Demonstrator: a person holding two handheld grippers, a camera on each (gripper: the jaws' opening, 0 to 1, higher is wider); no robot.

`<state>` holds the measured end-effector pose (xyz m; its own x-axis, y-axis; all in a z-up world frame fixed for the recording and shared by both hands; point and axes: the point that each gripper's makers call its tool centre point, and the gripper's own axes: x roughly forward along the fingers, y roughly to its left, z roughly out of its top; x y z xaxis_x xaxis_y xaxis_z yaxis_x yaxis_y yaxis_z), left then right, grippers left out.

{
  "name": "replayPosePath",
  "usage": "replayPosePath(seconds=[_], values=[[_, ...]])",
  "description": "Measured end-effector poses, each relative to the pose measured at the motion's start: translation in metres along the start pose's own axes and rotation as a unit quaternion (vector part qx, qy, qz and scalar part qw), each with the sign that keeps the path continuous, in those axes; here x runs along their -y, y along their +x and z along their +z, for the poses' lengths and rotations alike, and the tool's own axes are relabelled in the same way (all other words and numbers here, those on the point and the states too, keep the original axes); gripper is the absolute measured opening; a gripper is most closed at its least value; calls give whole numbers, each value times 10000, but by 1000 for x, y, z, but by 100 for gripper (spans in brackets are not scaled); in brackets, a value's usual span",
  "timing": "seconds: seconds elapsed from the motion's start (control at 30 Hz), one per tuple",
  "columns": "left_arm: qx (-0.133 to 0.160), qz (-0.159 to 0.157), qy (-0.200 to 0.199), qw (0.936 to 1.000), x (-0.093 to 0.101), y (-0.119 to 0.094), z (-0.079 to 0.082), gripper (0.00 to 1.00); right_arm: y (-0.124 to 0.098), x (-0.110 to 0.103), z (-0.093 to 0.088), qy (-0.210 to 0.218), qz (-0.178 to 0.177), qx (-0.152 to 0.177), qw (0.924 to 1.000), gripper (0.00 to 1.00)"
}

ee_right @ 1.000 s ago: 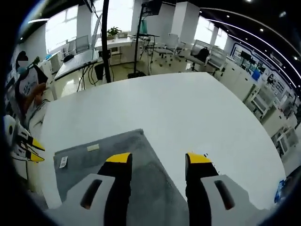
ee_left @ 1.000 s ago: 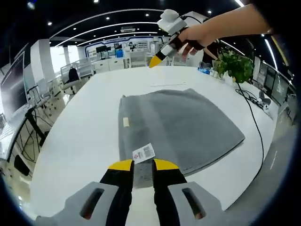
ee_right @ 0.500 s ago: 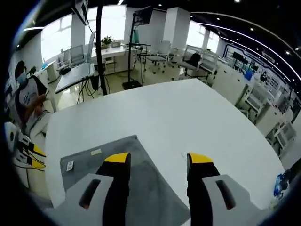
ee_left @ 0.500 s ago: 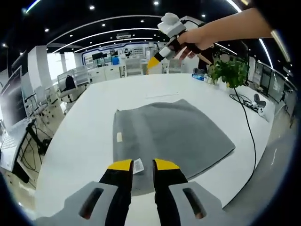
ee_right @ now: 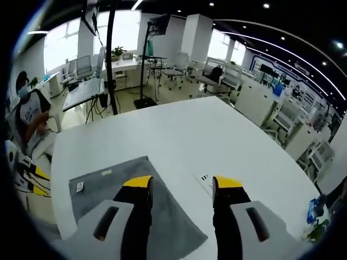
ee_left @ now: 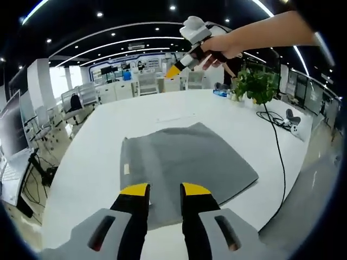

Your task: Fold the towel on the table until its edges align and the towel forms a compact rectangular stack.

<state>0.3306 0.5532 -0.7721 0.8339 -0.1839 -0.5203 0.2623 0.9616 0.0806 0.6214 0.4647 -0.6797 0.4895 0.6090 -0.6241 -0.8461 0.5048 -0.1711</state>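
Two grippers hang above a white table (ee_left: 97, 157) with nothing held in either. In the left gripper view, rows of desks and office chairs (ee_left: 76, 100) stand far off at the left. Nearer, the grey towel (ee_left: 184, 162) lies flat on the table as a single spread layer, with a small pale tag (ee_left: 126, 169) near its left edge. The left gripper (ee_left: 165, 189) sits at the bottom of the view over the towel's near edge, its yellow-tipped jaws a narrow gap apart and holding nothing; whether they touch the cloth I cannot tell. Farther and to the right, the right gripper (ee_left: 174, 70) is raised well above the table in a person's hand (ee_left: 219, 46); how its jaws stand cannot be told there. A potted plant (ee_left: 255, 84) stands at the far right of the table, and a black cable (ee_left: 279, 146) runs along the right edge.

In the right gripper view, the left gripper (ee_right: 38, 181) shows at the far left edge, beside the towel (ee_right: 119, 187), whose tags (ee_right: 106, 173) lie near its far edge. The right gripper (ee_right: 181, 182) hangs with its jaws wide apart and empty, the left jaw over the towel, the right over bare table (ee_right: 179, 135). Desks and chairs (ee_right: 173, 73) fill the room beyond.
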Motion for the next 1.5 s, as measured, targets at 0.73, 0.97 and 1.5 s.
replayPosePath(seconds=[0.73,0.97,1.5], values=[[103,-672,656,9955,65,17,32,23,-58,46,-24,236,-354,155,9990,37],[54,-873,705,9937,95,22,28,23,-67,52,-52,316,-365,113,9988,32],[-131,-1070,699,9917,146,34,23,23,-49,61,-107,523,-96,-158,9985,25]])
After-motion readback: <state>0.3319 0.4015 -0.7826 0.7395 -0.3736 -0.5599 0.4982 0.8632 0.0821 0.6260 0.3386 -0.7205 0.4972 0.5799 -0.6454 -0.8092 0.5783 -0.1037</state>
